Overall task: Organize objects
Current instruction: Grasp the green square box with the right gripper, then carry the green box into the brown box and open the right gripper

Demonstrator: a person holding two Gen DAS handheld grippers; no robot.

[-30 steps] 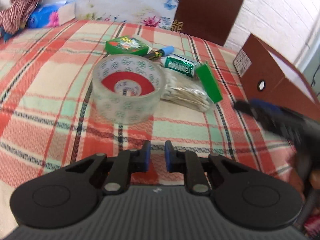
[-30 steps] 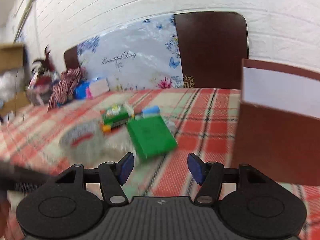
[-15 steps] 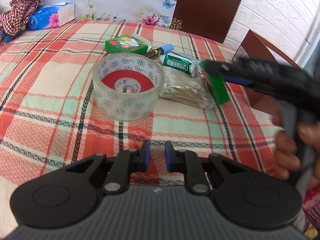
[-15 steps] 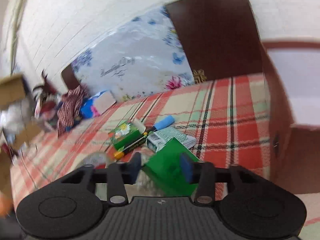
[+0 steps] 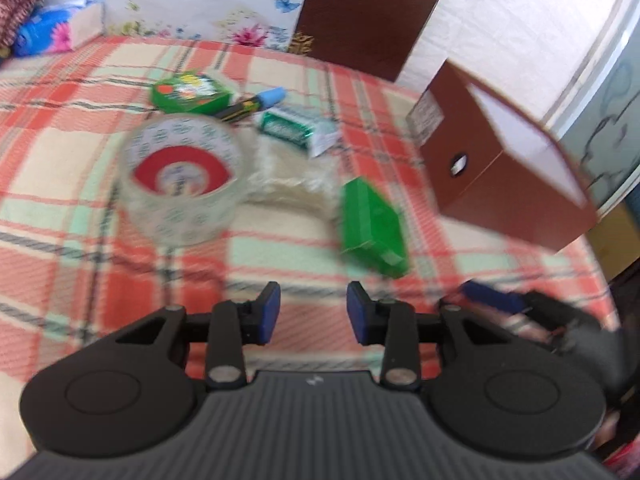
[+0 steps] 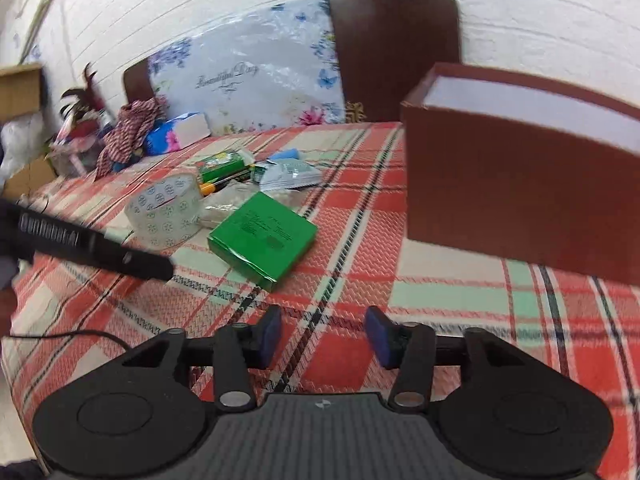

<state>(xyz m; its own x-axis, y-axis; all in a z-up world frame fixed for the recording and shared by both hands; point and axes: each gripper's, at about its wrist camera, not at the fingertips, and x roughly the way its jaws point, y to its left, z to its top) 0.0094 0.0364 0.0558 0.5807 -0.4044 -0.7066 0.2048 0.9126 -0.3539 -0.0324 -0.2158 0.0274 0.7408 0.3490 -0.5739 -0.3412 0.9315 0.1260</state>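
We are noting green box (image 6: 262, 236) now lying flat, released | right gripper (image 6: 324, 336) and left gripper (image 5: 313, 312) both opening, empty | brown box (image 6: 520, 192) awaiting items.

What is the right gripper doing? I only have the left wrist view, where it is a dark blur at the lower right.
Observer: In the right wrist view the right gripper has nothing between its fingers, which are opening over bare tablecloth.
Operator: Is the flat green box near it?
Observer: The green box lies flat ahead of the fingers, apart from them, with dark print on its top face.
Operator: Anything else that my view misses?
Observer: A thin black cable runs across the cloth near the left edge.
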